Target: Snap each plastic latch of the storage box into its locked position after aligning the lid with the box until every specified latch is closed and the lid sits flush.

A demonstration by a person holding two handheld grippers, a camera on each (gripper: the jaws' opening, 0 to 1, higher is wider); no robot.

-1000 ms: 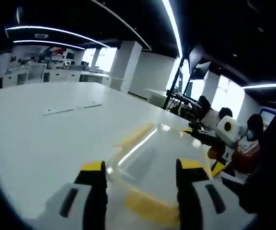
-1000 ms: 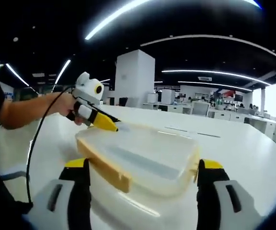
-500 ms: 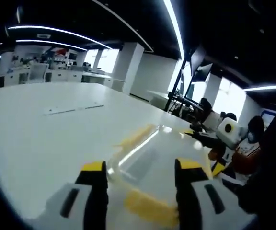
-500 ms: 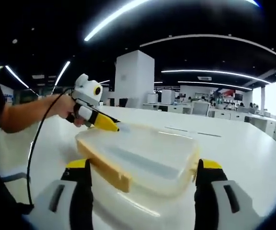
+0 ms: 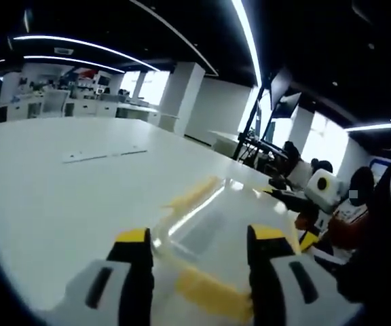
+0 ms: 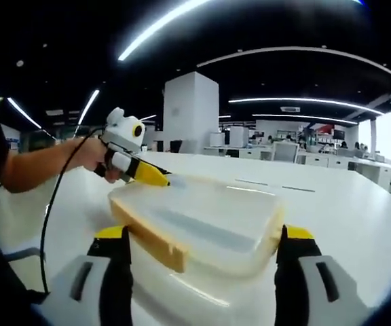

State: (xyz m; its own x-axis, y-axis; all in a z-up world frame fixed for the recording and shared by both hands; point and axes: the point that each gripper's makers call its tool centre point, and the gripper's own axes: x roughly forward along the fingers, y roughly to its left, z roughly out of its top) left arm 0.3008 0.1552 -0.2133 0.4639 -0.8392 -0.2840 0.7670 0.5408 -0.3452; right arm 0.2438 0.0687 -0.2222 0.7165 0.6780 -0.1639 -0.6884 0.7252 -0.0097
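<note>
We work at a white table in an office. Our right gripper gapes wide around the storage box; left gripper, jaws parted, touches its lid.

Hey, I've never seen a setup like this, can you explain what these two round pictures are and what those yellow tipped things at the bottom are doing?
Each picture comes from a fisheye camera riding on a hand-held tool with two-jaw tongs; a person holds one in each hand. In the left gripper view, the left tongs stand open over one end of a clear storage box with yellow latches. In the right gripper view, the right tongs stand open around the box's other end, and a hand brings the left tongs to the far side. The box sits on a white table. Nothing is gripped.
</note>
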